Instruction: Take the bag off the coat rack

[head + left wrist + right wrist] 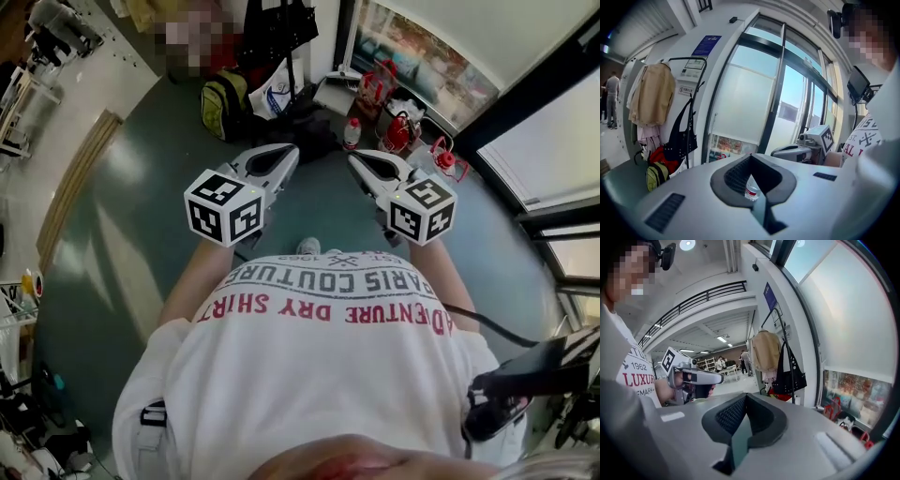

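Observation:
The black studded bag (680,140) hangs by its straps from the black coat rack (689,61), next to a beige coat (654,93). The right gripper view shows the same bag (790,376) and rack (780,319) some way ahead, and in the head view the bag (277,28) is at the top. My left gripper (274,157) and right gripper (367,164) are side by side in front of my chest, well short of the rack. Both are shut and hold nothing. Each also shows in the other's view: the right gripper (787,151) and the left gripper (717,378).
A yellow-green backpack (223,103) and red bags (398,131) lie on the floor at the rack's foot, with a water bottle (352,133) between them. Tall windows (754,93) line the wall beside the rack. People (743,359) stand far back in the hall.

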